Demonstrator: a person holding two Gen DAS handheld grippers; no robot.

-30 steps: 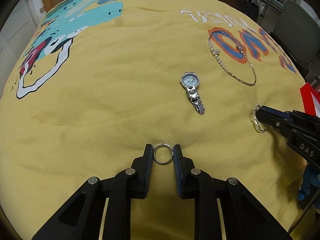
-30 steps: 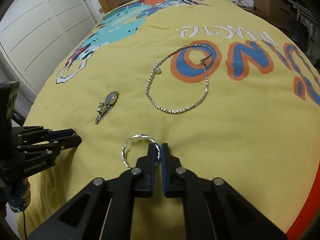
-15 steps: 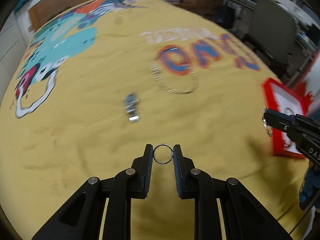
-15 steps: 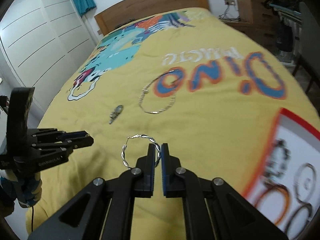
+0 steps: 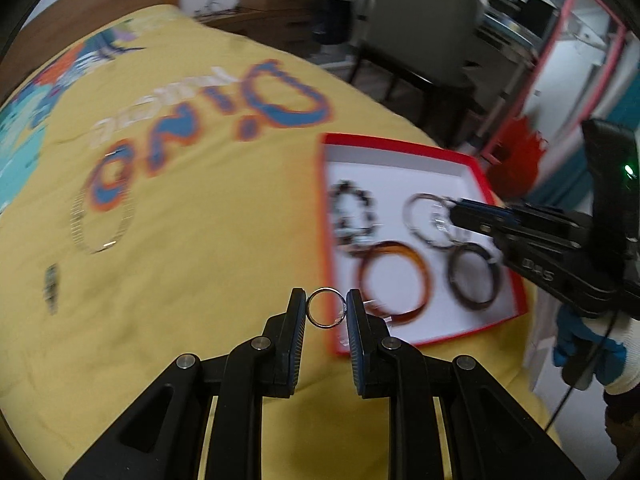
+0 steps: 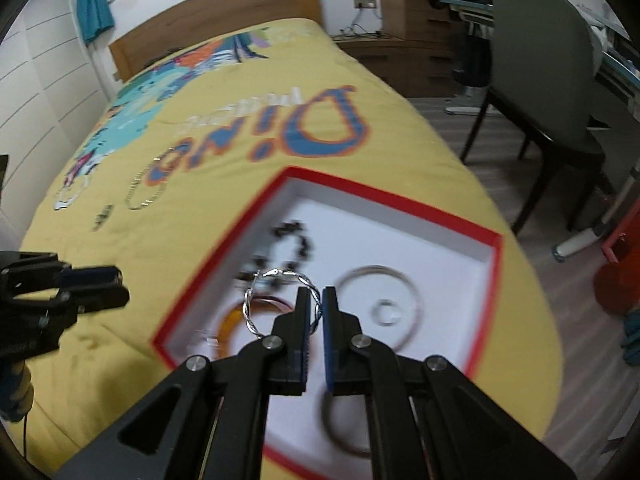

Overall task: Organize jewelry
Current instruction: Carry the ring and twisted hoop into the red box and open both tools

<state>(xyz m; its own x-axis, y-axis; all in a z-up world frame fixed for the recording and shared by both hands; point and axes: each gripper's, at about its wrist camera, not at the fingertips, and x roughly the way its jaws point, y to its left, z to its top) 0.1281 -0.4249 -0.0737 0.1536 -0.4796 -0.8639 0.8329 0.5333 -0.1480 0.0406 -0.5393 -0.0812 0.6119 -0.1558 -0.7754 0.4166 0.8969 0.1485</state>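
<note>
1. Done: several bangles and a dark beaded bracelet (image 5: 354,216) lie in the shallow red-rimmed white box (image 5: 400,152) on the yellow printed bedspread (image 5: 200,280).
2. Left: a thin chain necklace (image 5: 100,224) and a small watch (image 5: 51,286) remain on the bedspread.
3. The left hand-held gripper (image 5: 326,312) pinches a small plain silver ring (image 5: 326,312) at the box's near edge, its opening facing the camera; a ring has no long axis.
4. The right hand-held gripper (image 6: 316,308) is pressed onto a twisted silver hoop earring (image 6: 280,300) over the box, hoop face-on, extending left.
</note>
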